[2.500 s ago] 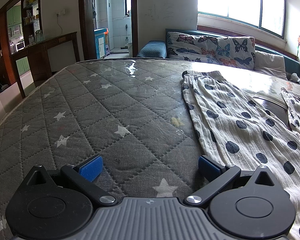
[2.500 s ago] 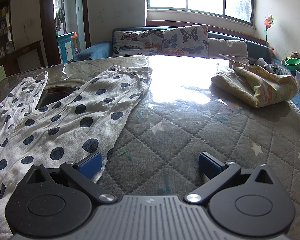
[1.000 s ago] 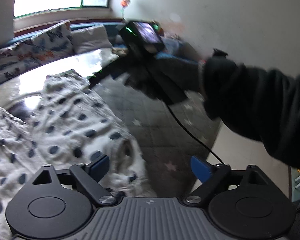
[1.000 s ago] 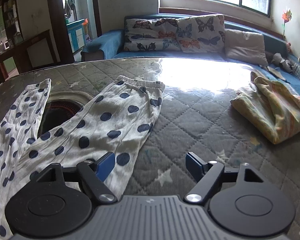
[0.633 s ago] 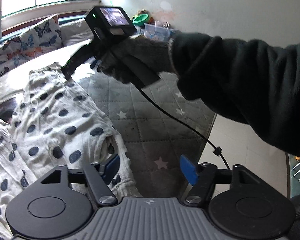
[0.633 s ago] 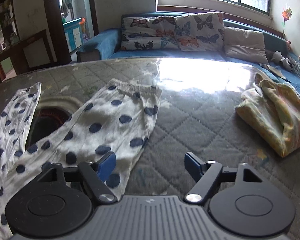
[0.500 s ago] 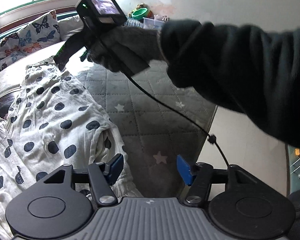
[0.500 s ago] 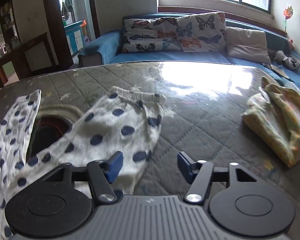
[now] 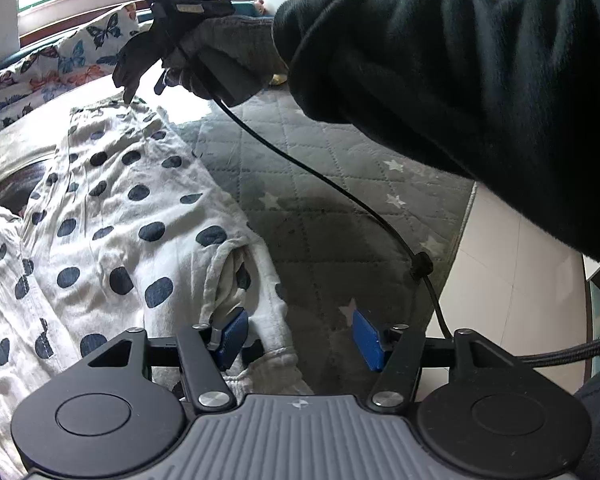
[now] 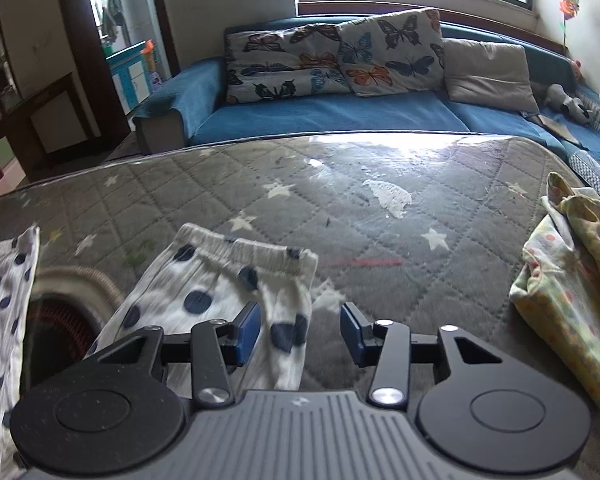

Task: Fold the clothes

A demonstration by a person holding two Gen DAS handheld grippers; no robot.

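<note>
Lying spread on the quilted grey mattress, the polka-dot trousers are flat but rumpled, one leg running away toward the sofa and the other splayed off to the side. The left tongs sit low at the near end of the garment with their blue pads apart; a thick rolled edge of cloth stands between them, just beside the left pad, and nothing is clamped yet. The right tongs hover at the elastic cuff of the far leg, pads likewise parted with a strip of dotted fabric between them; that view is smeared, so whether the pads already touch the cloth is hard to say.

The risk, as I judge it, lies in the two grips. The left pads could pinch only the top layer of the bunched edge, so the lower layer would drag and the fold would come out crooked. On the right, the cuff lies off-centre between the pads and might slip free on lifting. A crumpled yellow cloth lies near the right side and could be snagged by a wide sweep.
</note>
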